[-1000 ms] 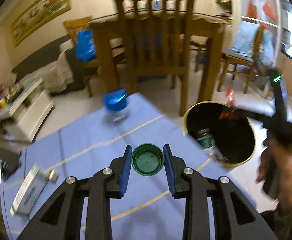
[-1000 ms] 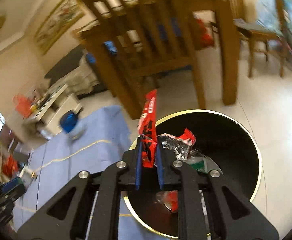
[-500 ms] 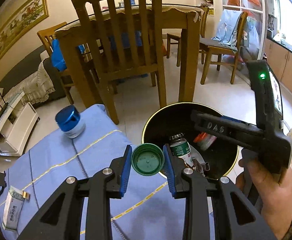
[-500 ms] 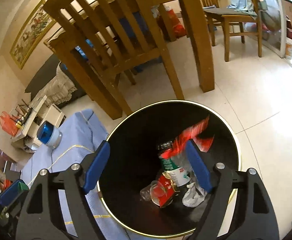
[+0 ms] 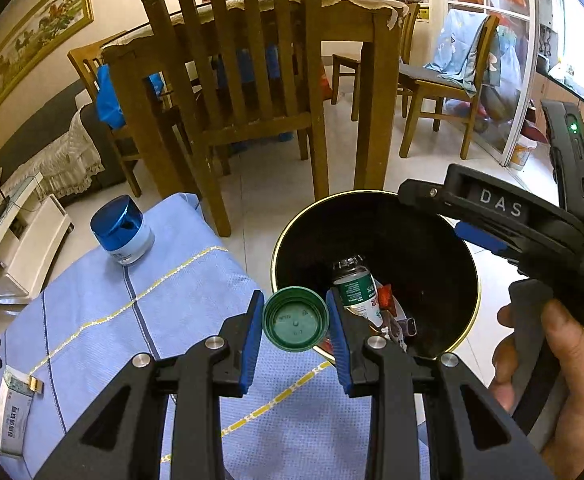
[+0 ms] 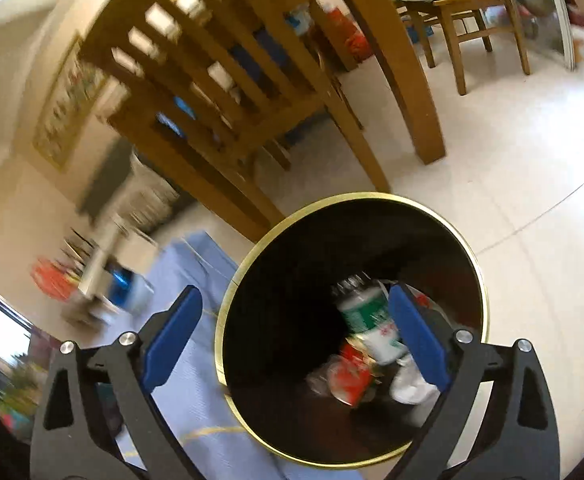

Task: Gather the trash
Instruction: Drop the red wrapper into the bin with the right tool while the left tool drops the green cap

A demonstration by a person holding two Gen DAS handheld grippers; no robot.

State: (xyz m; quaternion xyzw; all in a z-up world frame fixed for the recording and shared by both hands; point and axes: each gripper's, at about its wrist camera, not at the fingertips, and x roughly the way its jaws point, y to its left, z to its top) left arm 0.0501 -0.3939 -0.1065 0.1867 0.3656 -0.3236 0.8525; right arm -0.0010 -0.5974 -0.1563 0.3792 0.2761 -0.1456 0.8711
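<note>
Left wrist view: the left gripper [image 5: 294,318] has its jaws pinched on a green cap [image 5: 295,319], open side facing the camera, low in the frame's middle. The cap sits right over the near-left rim of the black bin [image 5: 376,194], so it looks like it only needs to go a bit up and right in the frame before letting go. Inside the bin there's a green-labelled bottle [image 5: 357,286] lying with its neck pointing up-frame, plus red wrapper bits. On the blue tabletop cloth [image 5: 180,292] a blue-lidded jar [image 5: 122,230] stands at the left and a small carton [image 5: 12,412] lies at lower left. The right gripper [image 5: 480,238] hovers over the bin's right side.

Right wrist view, blurry: the right gripper's [image 6: 292,334] jaws are opening wide with nothing between them, bin straight below, bottle and red wrappers at the bottom.
</note>
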